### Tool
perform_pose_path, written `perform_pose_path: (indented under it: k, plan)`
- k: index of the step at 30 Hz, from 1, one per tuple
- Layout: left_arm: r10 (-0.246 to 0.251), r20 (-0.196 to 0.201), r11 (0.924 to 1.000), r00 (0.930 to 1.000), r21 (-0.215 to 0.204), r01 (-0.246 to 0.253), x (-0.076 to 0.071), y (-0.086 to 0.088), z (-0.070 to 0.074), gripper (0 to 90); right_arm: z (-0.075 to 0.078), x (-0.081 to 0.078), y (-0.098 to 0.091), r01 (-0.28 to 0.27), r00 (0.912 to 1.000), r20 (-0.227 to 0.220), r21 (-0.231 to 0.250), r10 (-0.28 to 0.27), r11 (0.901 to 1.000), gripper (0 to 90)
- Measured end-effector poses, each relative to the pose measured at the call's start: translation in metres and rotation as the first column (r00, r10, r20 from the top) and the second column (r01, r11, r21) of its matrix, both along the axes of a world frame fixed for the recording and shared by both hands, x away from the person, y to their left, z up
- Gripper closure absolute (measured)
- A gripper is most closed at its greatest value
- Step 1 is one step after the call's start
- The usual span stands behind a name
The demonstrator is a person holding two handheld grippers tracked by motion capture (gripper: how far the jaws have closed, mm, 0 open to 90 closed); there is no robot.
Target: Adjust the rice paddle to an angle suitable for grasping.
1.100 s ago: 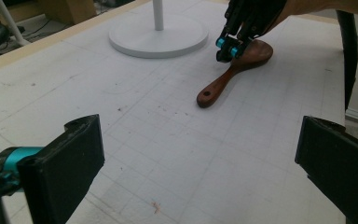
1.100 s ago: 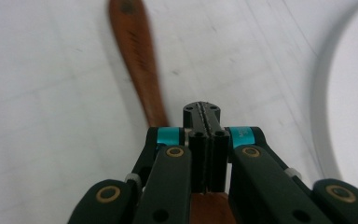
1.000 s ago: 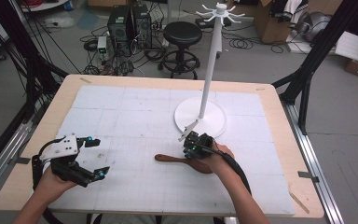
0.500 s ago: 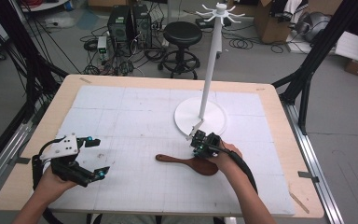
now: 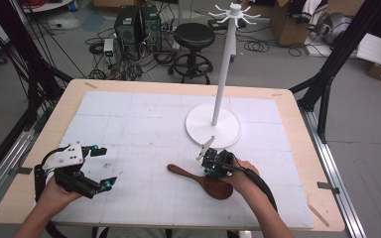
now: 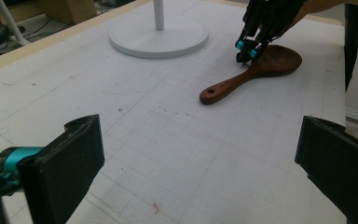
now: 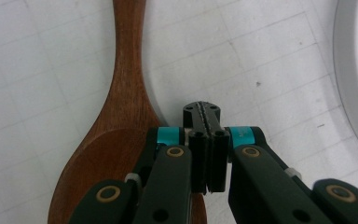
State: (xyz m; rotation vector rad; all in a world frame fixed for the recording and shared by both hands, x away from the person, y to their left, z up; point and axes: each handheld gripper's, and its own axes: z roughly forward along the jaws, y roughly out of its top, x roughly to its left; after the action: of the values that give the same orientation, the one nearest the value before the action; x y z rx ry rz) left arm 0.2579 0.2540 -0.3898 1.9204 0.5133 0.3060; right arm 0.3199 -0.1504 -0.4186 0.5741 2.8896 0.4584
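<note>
A dark wooden spoon point(image 5: 198, 179) lies flat on the white mat, handle pointing left and bowl toward the front right. My right gripper point(image 5: 209, 168) is shut with nothing between its jaws. Its tips point(image 7: 201, 109) point down at the mat just beside the spoon point(image 7: 121, 93), where handle widens into bowl. In the left gripper view the spoon point(image 6: 256, 70) lies under the right gripper point(image 6: 244, 53). My left gripper point(image 5: 104, 166) is open and empty near the front left of the table, its jaws point(image 6: 200, 158) spread wide toward the spoon.
A tall white stand with hooks at its top rises from a round white base point(image 5: 213, 126) just behind the right gripper; the base rim point(image 7: 354, 70) lies close to its right. The mat point(image 5: 139, 129) covers most of the wooden table.
The right hand and its shut gripper have shifted slightly right and nearer, toward the spoon's bowl. The spoon and the left gripper stay where they were.
</note>
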Motion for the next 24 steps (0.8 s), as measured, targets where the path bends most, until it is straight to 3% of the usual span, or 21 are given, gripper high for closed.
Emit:
perform_pose_path:
  k: [4,5,6,7,9,11,14,15,16,17,20,22,23,24]
  plan:
    - [0.000,0.003,1.0000,1.0000,-0.002,0.000,0.000,0.000,0.000,1.7,0.003,-0.001,-0.005,0.004,1.0000,0.000,0.037,-0.004,0.9993,89.7]
    - [0.002,0.001,1.0000,1.0000,-0.005,-0.002,0.000,0.001,0.000,1.7,0.006,-0.002,-0.009,0.013,0.9999,0.004,0.071,-0.013,0.9974,89.5]
    - [0.002,0.001,1.0000,1.0000,-0.005,-0.002,0.000,0.001,0.000,1.7,0.006,-0.002,-0.009,0.013,0.9999,0.004,0.071,-0.013,0.9974,89.5]
    - [0.003,0.000,1.0000,1.0000,-0.007,-0.003,0.000,0.001,0.000,1.7,0.012,-0.005,-0.013,0.032,0.9995,-0.001,0.122,-0.032,0.9920,85.8]
    - [0.003,0.000,1.0000,1.0000,-0.007,-0.003,0.000,0.001,0.000,1.7,0.014,-0.006,-0.015,0.033,0.9994,0.004,0.141,-0.034,0.9895,83.2]
    - [0.001,0.001,1.0000,1.0000,-0.005,-0.001,0.000,0.001,0.000,1.8,0.021,-0.010,-0.021,0.034,0.9994,0.003,0.201,-0.035,0.9790,74.7]
    - [0.001,0.001,1.0000,1.0000,-0.004,-0.001,0.000,0.001,0.000,1.7,0.025,-0.012,-0.024,0.030,0.9995,0.004,0.234,-0.032,0.9717,68.1]
    - [0.001,0.000,1.0000,1.0000,-0.006,-0.001,0.000,0.001,0.000,1.7,0.028,-0.014,-0.027,0.026,0.9997,-0.004,0.265,-0.026,0.9639,60.6]
    - [0.001,0.000,1.0000,1.0000,-0.006,-0.001,0.000,0.001,0.000,1.7,0.028,-0.014,-0.027,0.026,0.9997,-0.004,0.265,-0.026,0.9639,60.6]
    - [0.002,-0.001,1.0000,1.0000,-0.009,-0.002,0.000,0.001,0.000,1.7,0.030,-0.016,-0.029,0.027,0.9996,-0.007,0.286,-0.026,0.9577,53.9]
    - [-0.002,0.002,1.0000,1.0000,-0.007,0.002,0.000,0.002,0.001,1.7,0.032,-0.017,-0.030,0.026,0.9997,-0.010,0.309,-0.024,0.9506,51.1]
    - [-0.003,0.002,0.9999,1.0000,-0.010,0.004,0.000,0.002,0.001,1.8,0.033,-0.019,-0.033,0.024,0.9997,-0.013,0.338,-0.021,0.9409,44.9]
    - [-0.004,0.001,0.9999,1.0000,-0.010,0.004,0.000,0.002,0.001,1.7,0.035,-0.021,-0.035,0.022,0.9998,-0.010,0.367,-0.019,0.9301,41.2]
    - [-0.004,0.001,0.9999,1.0000,-0.010,0.004,0.000,0.002,0.001,1.7,0.035,-0.021,-0.035,0.022,0.9998,-0.010,0.367,-0.019,0.9301,41.2]
